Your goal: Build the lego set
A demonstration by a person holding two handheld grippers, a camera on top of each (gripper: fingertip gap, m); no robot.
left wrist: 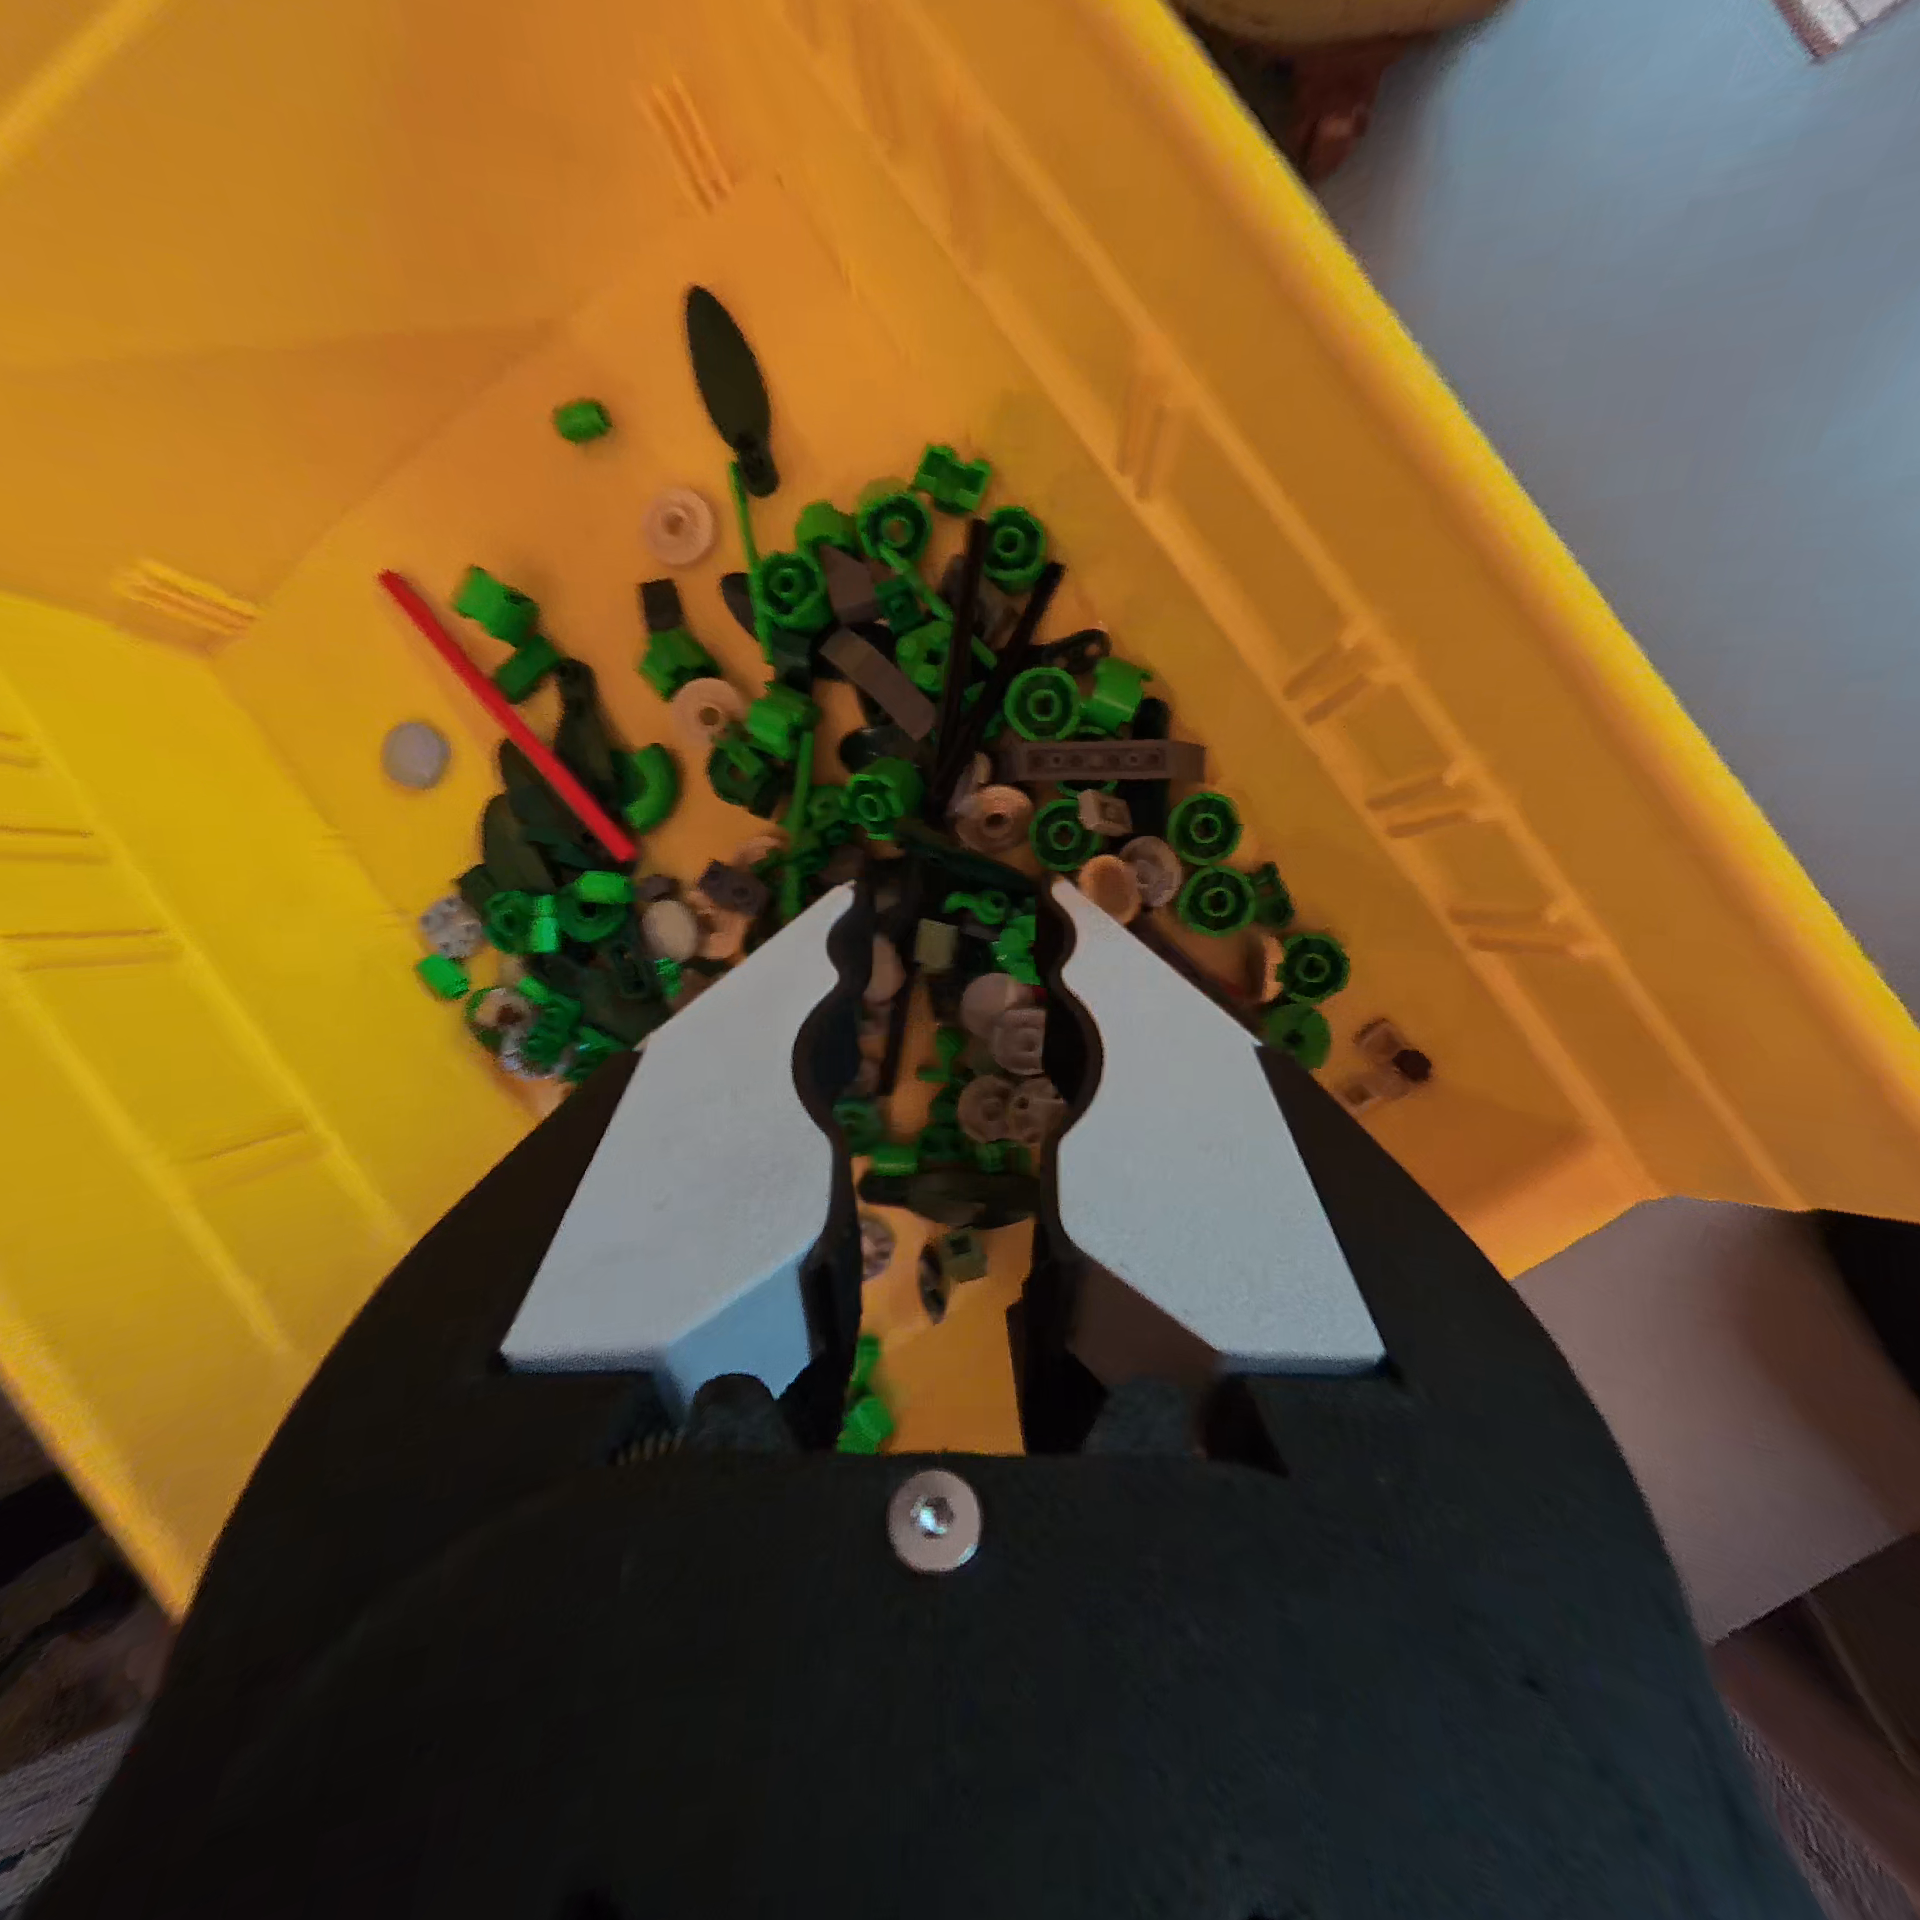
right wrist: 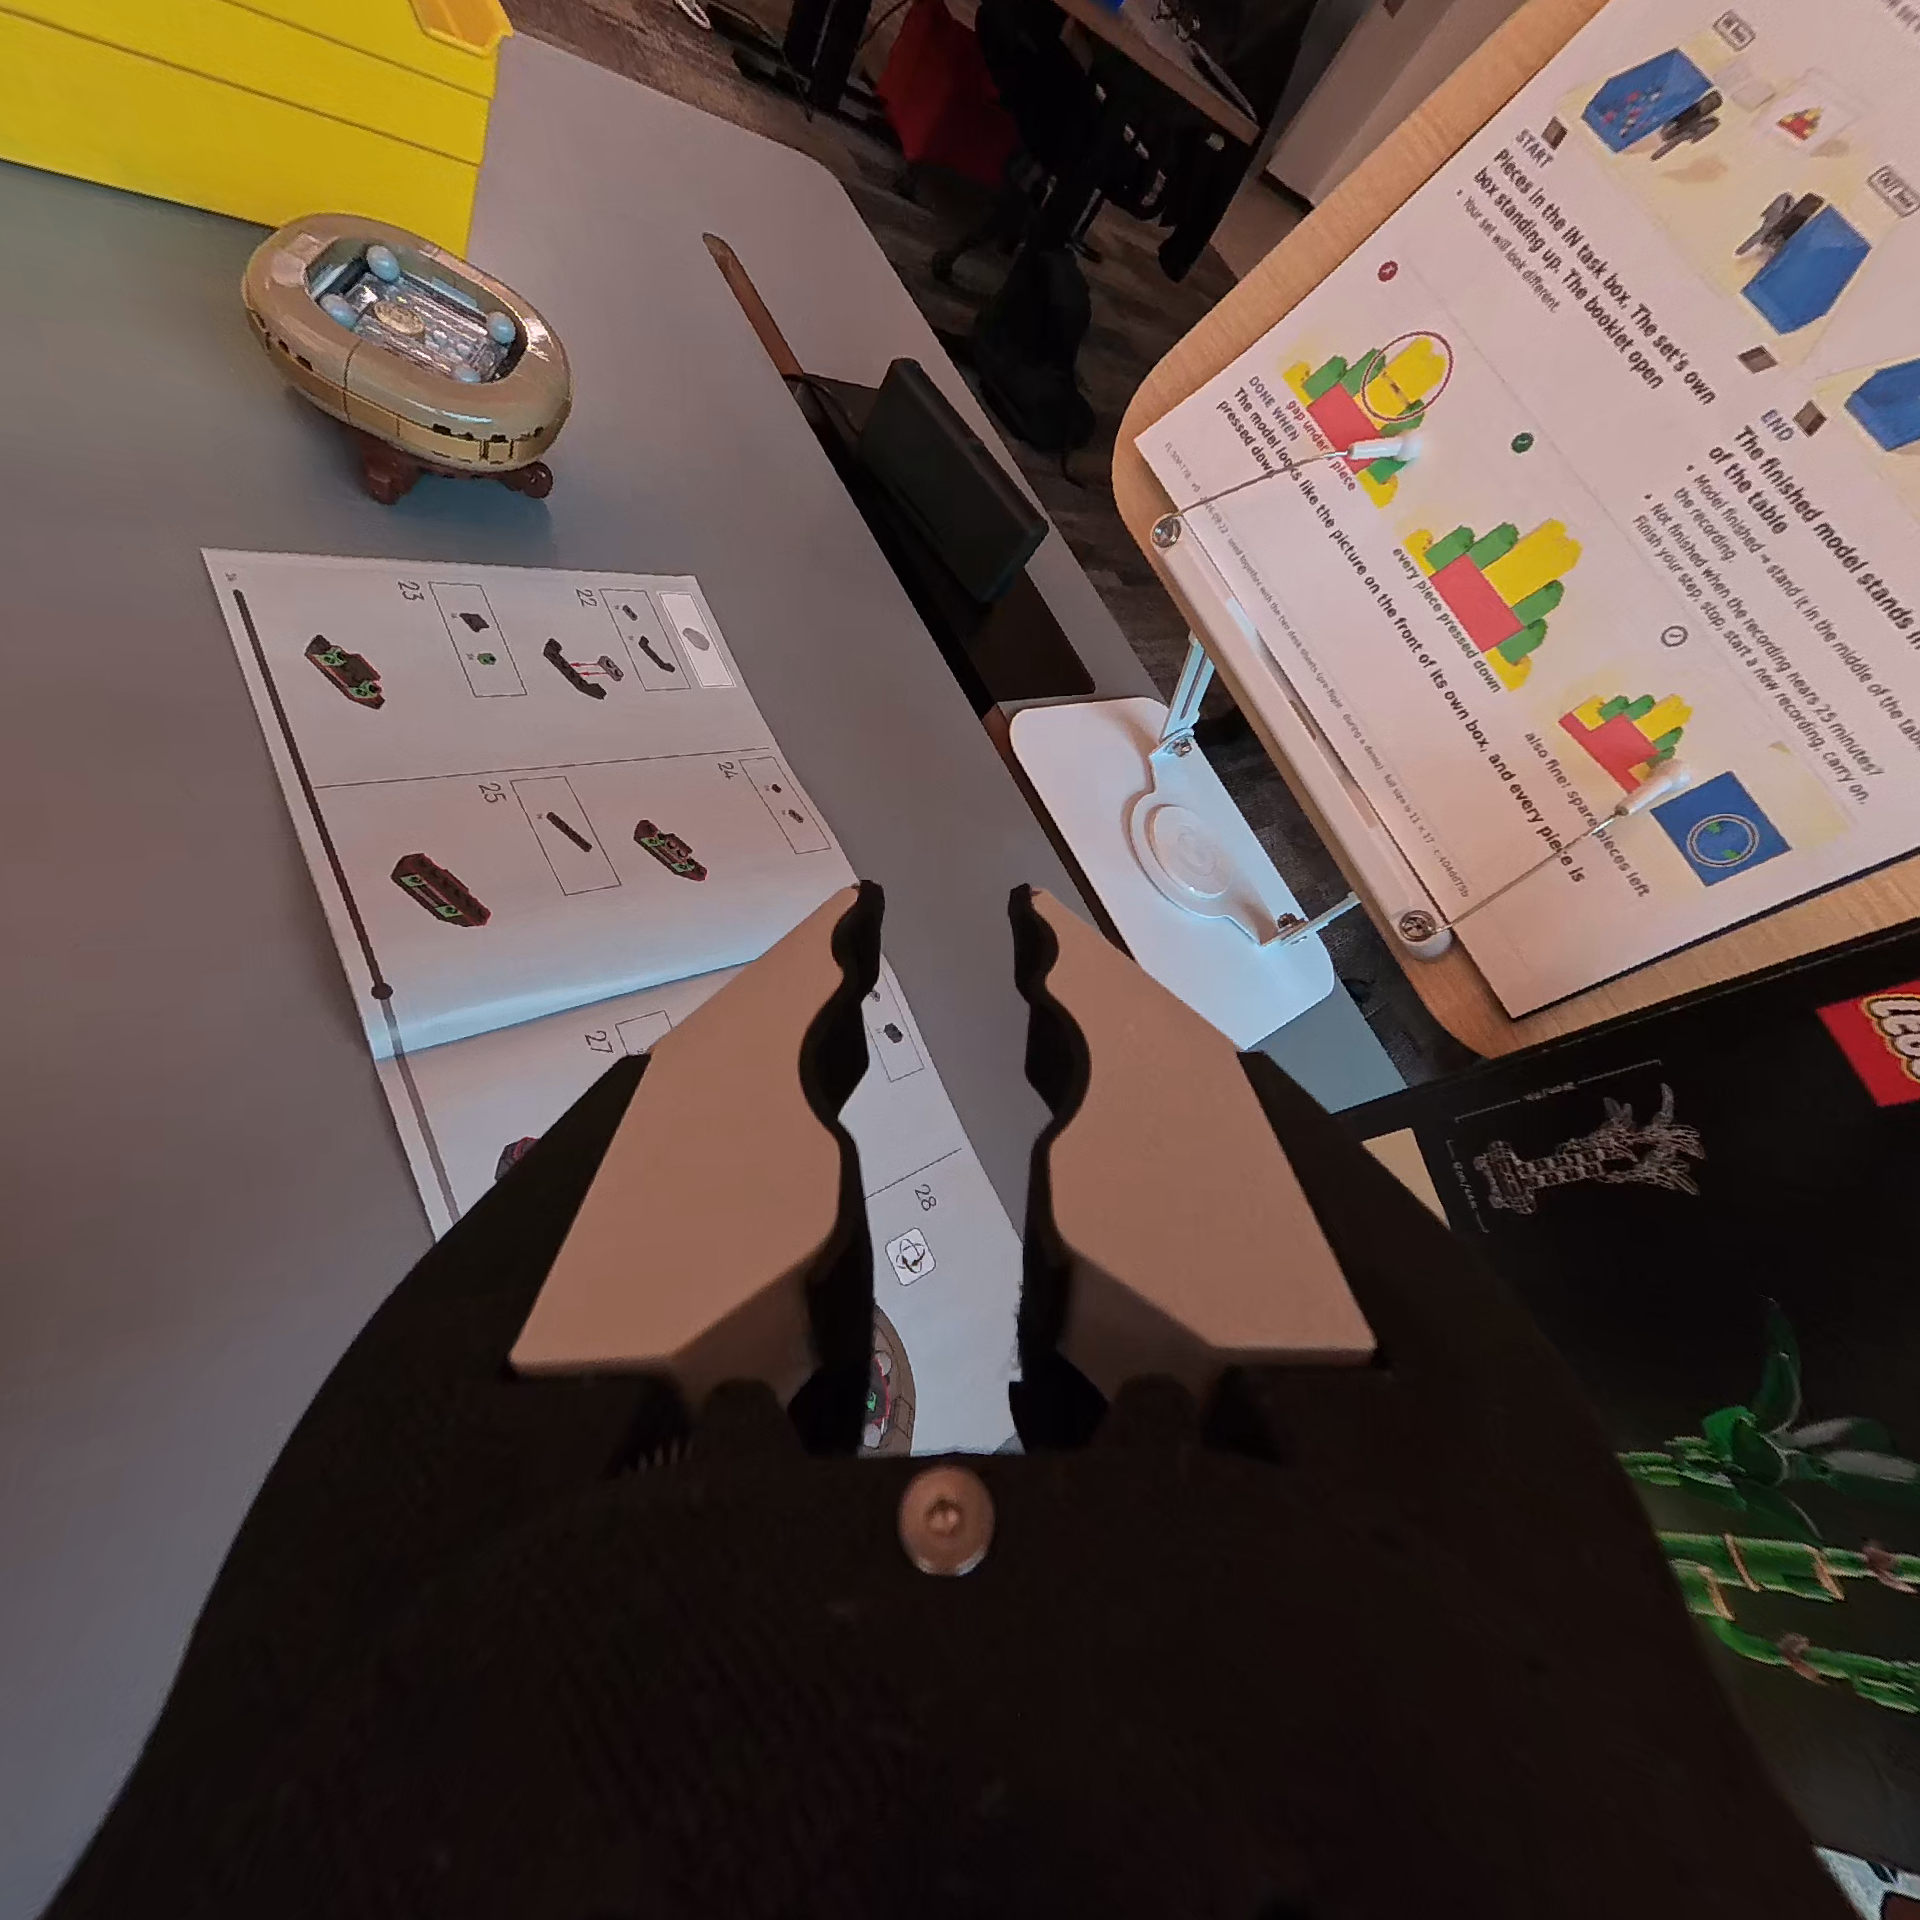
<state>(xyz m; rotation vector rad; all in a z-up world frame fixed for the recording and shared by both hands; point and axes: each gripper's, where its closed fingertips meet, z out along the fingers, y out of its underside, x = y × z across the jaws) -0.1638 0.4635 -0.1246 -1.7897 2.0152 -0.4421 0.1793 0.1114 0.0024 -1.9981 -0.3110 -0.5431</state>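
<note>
In the left wrist view my left gripper is open and empty, hovering over a pile of loose lego pieces in a yellow bin. The pieces are mostly green round ones, with tan, grey and black parts and a red rod. In the right wrist view my right gripper is open and empty above an open instruction booklet on the grey table. A partly built tan oval lego base on brown feet stands beyond the booklet.
The yellow bin stands at the table's far left. A sheet of printed instructions on a wooden stand with a white foot is at the right. The black lego box lies at the near right. The table edge runs diagonally past the booklet.
</note>
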